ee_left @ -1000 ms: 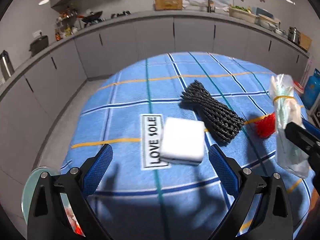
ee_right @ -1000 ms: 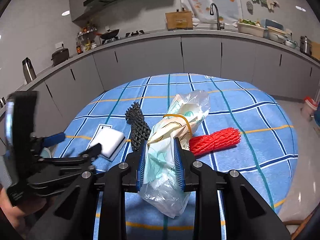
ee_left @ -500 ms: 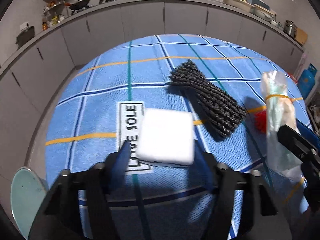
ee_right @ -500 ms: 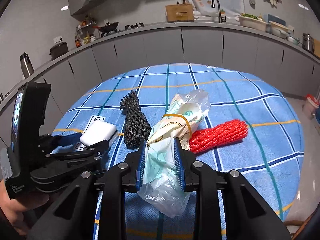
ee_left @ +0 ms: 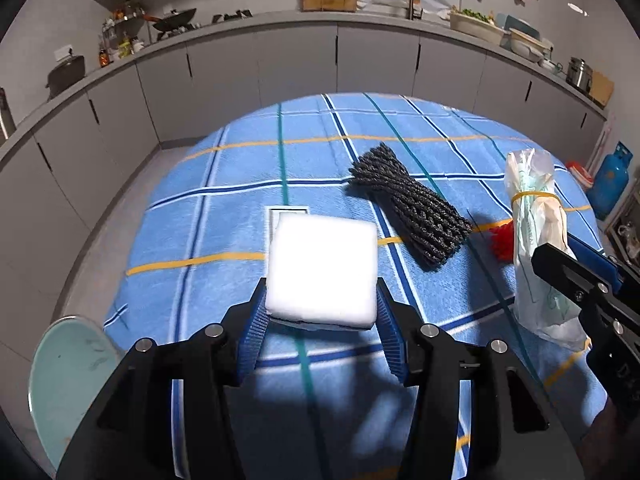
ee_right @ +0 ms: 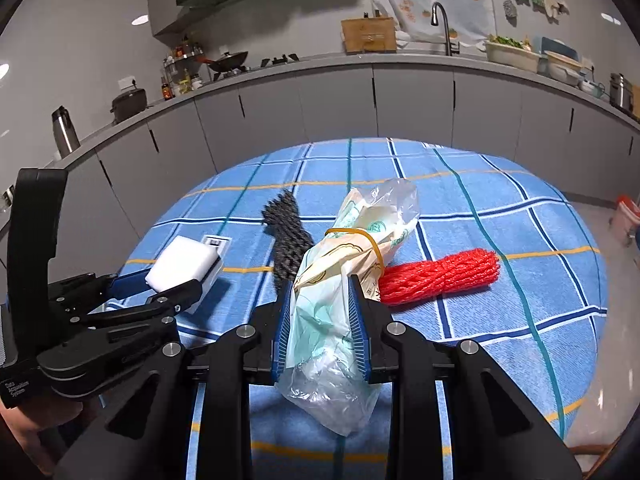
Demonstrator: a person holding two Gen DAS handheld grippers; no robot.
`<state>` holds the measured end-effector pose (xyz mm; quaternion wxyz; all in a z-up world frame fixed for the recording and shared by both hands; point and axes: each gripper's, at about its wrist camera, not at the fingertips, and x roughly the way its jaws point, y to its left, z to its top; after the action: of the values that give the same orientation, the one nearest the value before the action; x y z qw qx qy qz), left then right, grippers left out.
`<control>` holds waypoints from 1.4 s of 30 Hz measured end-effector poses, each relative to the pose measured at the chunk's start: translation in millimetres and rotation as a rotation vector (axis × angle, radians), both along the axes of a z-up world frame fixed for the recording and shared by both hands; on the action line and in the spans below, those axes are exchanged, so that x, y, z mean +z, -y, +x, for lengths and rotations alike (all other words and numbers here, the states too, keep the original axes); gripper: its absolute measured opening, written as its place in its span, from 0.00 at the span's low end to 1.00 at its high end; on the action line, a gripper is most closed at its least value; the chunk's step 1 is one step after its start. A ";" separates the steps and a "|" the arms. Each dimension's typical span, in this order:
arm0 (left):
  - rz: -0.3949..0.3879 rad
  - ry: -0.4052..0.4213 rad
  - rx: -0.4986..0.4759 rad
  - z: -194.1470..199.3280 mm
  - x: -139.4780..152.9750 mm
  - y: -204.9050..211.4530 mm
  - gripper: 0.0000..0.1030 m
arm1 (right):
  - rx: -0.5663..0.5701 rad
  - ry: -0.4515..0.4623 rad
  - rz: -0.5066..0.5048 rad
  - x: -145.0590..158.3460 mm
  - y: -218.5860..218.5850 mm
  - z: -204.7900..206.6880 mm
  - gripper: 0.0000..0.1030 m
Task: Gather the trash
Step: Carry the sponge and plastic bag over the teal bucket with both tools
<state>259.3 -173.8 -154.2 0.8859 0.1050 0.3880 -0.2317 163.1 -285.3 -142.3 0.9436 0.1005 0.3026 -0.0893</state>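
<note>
Slipping looks the main risk: the left gripper [ee_left: 322,312] has just been closing and pinches only the near edge of the white foam block [ee_left: 323,266], lifted off the blue tablecloth [ee_left: 224,184]. Both grippers angle downward; the right gripper [ee_right: 320,316] clamps the banded plastic bag [ee_right: 344,292].

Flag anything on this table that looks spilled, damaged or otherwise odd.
Nothing stands out. The white foam block sits squarely between the left gripper fingers, the banded plastic bag is in the right gripper, and the black mesh roll and red mesh roll lie intact on the tablecloth.
</note>
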 end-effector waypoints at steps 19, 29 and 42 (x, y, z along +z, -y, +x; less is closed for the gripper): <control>-0.031 0.083 0.111 -43.5 38.9 -76.7 0.49 | 0.158 0.091 -0.020 33.5 -62.6 -19.7 0.27; -0.037 0.104 0.189 -55.0 47.4 -121.7 0.49 | 0.274 0.110 -0.034 43.1 -102.8 -22.4 0.27; -0.035 0.117 0.267 -60.2 50.2 -167.0 0.49 | 0.369 0.122 -0.049 50.7 -139.3 -18.2 0.27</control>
<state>199.2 -6.8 -104.0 0.9317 0.0502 0.3419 -0.1122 144.9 -146.0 -91.6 0.9627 0.0256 0.2559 0.0844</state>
